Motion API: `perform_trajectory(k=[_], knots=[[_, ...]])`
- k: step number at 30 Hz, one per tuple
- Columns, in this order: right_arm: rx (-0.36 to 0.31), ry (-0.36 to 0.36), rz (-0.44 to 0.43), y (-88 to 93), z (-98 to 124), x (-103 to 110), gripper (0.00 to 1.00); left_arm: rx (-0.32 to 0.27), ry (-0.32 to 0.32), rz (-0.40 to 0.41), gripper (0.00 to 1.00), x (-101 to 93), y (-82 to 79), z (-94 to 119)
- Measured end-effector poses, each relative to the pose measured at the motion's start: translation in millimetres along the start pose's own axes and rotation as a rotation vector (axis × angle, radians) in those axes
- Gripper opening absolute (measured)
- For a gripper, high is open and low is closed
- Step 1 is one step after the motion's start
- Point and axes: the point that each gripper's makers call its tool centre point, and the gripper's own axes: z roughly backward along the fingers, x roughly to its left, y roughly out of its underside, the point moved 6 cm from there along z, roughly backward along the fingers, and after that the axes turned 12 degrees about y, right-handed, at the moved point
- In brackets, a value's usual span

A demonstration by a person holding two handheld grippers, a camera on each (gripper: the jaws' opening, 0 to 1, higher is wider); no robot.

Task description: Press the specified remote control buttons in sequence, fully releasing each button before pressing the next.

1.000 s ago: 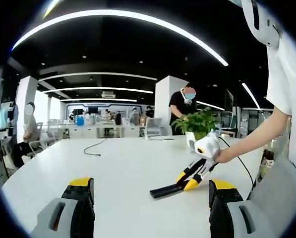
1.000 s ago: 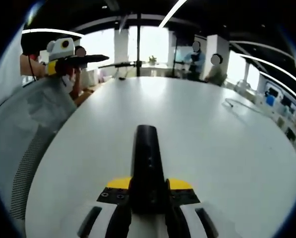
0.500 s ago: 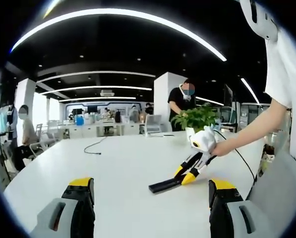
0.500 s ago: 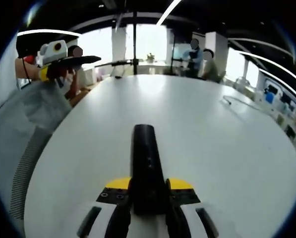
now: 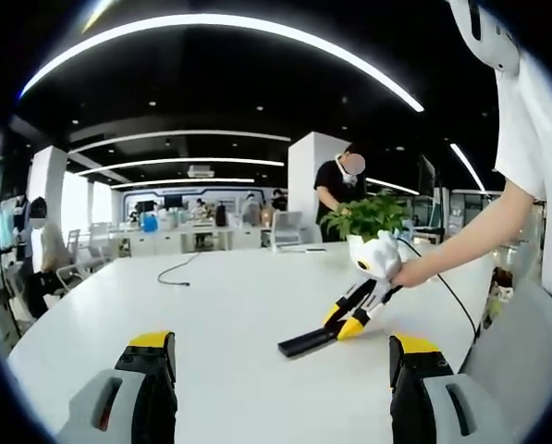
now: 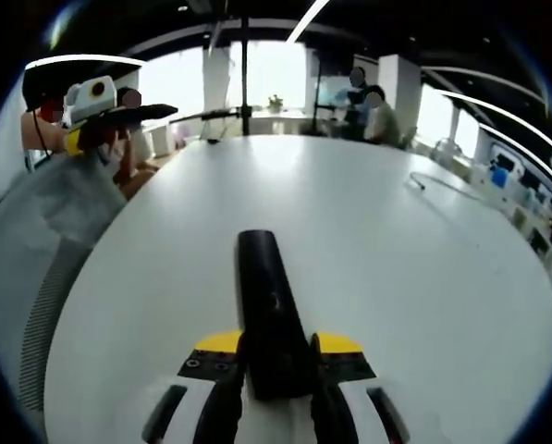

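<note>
From the left gripper view, a seated person (image 5: pixel 37 264) at the far left edge is half cut off, and a thin cable (image 5: pixel 176 272) lies on the white desk (image 5: pixel 229 314) too far off to make out. The left gripper (image 5: pixel 280 375) rises from the bottom with its jaws set wide apart and nothing between them. Right of middle, the remote (image 5: pixel 305 340) shows as a dark bar, its buttons too small to read; it sits above the desk, pinched at its right end by the yellow-tipped right gripper (image 5: pixel 348 320), which a hand (image 5: pixel 410 271) carries in from the right. Just behind stands a white pot (image 5: pixel 361 250) holding a leafy green plant (image 5: pixel 366 216), partly hidden by the gripper's body. In the right gripper view, the left gripper (image 6: pixel 151 112) shows small and dark at the upper left, too blurred to tell how its jaws stand. In the middle, the remote (image 6: pixel 264 301) runs straight ahead from the right gripper (image 6: pixel 273 370), whose jaws are closed tight on its near end, hiding that part. Its top face is plain black and blurred, so no button can be told. The desk (image 6: pixel 423 277) spreads wide to the right, where another cable (image 6: pixel 430 188) lies near the far edge.
</note>
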Motion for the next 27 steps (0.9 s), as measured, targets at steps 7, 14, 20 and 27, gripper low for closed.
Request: perform_trajectory(k=[7,14,20,27], knots=[[0.0,0.007,-0.039,-1.3,1,0,0.26,0.004,0.0,0.0,1.0,-0.1,0.4,0],[-0.089,0.06,-0.198,-18.0,11,-3,0.33,-0.008,-0.008,0.006,1.0,1.1,-1.1,1],[-0.249,0.14,-0.397,-37.2,29,-8,0.48,-0.012,-0.008,0.007,1.0,1.1,-1.6,1],[-0.334,0.244,-0.441,-51.9,53,-6,0.76,-0.044,-0.011,0.023,1.0,2.6,-4.4,3]])
